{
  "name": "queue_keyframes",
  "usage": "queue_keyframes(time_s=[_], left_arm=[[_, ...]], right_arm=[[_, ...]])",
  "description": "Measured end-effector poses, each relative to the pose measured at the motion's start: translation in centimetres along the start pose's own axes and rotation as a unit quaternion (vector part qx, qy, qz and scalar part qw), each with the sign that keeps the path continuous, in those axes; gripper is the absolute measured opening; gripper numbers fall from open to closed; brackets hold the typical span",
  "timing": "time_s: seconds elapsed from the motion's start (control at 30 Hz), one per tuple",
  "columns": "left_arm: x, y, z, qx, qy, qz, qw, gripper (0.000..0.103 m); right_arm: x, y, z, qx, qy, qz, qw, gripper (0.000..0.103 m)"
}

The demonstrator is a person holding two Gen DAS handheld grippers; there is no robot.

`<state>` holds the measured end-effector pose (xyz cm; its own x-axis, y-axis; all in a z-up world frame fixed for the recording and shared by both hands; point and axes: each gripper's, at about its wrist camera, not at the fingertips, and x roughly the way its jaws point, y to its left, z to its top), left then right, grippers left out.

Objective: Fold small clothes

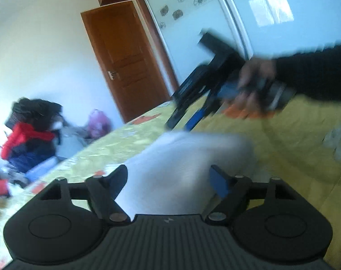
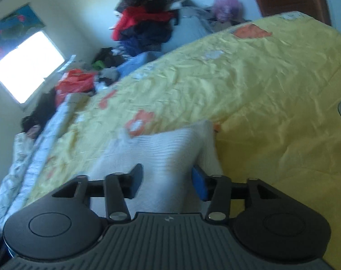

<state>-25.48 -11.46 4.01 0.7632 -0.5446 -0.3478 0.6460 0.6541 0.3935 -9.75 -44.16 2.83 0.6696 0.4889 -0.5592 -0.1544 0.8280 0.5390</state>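
Note:
A small white knitted garment (image 1: 184,164) lies on the yellow bedspread (image 1: 294,162). My left gripper (image 1: 170,180) is open, its fingers wide apart over the near end of the garment. In the right wrist view the white garment (image 2: 161,157) lies between the fingers of my right gripper (image 2: 168,180), which is open with the cloth bunched in the gap. The right gripper also shows blurred in the left wrist view (image 1: 184,112), held by a hand in a dark sleeve above the bed beyond the garment.
A yellow bedspread (image 2: 260,78) with orange flower prints covers the bed. A pile of clothes (image 2: 148,18) and a red bag (image 2: 76,83) lie beyond the bed by the window. A brown door (image 1: 125,63) and a white wardrobe (image 1: 271,11) stand behind.

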Motion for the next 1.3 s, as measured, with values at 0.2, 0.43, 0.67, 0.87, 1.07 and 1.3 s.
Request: queue_keyframes(time_s=[0.2,0.43,0.67,0.87,1.07,1.3], left_arm=[[1.5,-1.8,-2.7,0.058,0.054,-0.001,0.9969,0.079],[1.8,-1.5,-2.7,0.091,0.043,0.025,0.9947,0.020],[1.0,-3.5,-4.6,0.124,0.030,0.039,0.9911,0.024],[-2.1,-1.4,-3.2,0.102,0.020,-0.016,0.9945,0.066],[-0.7,7.5,-1.3,-0.164,0.055,-0.033,0.9843,0.093],[10.8,15.1,-7.4,-0.531,0.148,-0.111,0.8267,0.093]], right_arm=[[0.0,1.4,-1.3,-0.063,0.054,-0.037,0.996,0.066],[-0.7,2.8,-2.7,-0.102,0.079,-0.019,0.991,0.024],[-0.7,0.4,-4.5,-0.070,0.076,-0.004,0.995,0.027],[-3.0,-0.1,-3.2,-0.017,0.039,0.010,0.999,0.074],[-3.3,-4.2,-0.7,0.087,-0.034,0.047,0.994,0.098],[4.2,-4.4,-2.0,0.086,0.059,0.023,0.994,0.094]])
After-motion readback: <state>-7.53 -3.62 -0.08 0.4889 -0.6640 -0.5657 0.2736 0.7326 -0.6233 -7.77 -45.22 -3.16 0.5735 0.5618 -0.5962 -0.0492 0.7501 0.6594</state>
